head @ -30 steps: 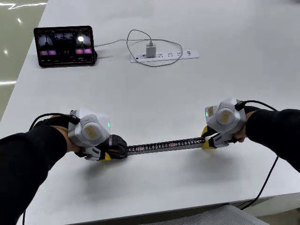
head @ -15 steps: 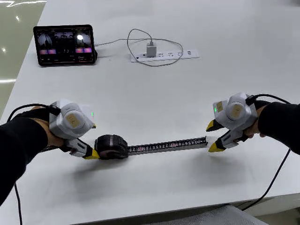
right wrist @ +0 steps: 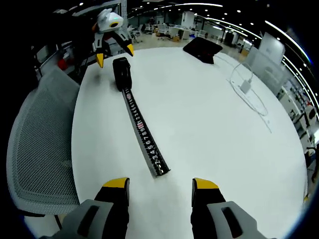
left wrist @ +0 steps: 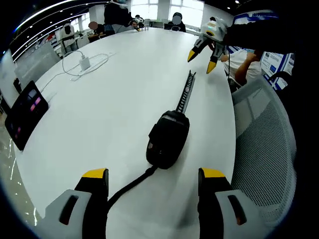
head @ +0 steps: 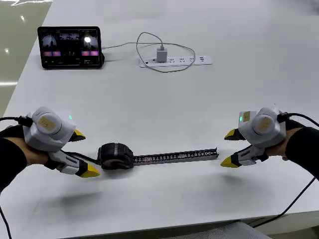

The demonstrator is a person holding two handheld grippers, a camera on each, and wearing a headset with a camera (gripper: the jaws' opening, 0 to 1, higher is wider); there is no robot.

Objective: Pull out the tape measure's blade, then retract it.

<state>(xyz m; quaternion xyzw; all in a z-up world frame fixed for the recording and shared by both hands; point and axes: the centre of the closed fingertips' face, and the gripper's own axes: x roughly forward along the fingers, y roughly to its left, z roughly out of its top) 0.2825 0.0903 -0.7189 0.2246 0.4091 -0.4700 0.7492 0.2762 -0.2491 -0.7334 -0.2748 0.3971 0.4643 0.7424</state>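
Tape measure is lying on table, blade out flat. L gripper & R gripper are hovering wide, empty, just beside each end. Retract prob. coming next: needs grip on case, lock release.

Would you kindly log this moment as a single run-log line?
case: on table | blade: extended, flat | left gripper: open, clear of case | right gripper: open, clear of blade

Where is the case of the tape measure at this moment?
In the head view the tape measure's case lies on the white table, left of centre, just ahead of the open left gripper; its blade runs toward the right gripper.
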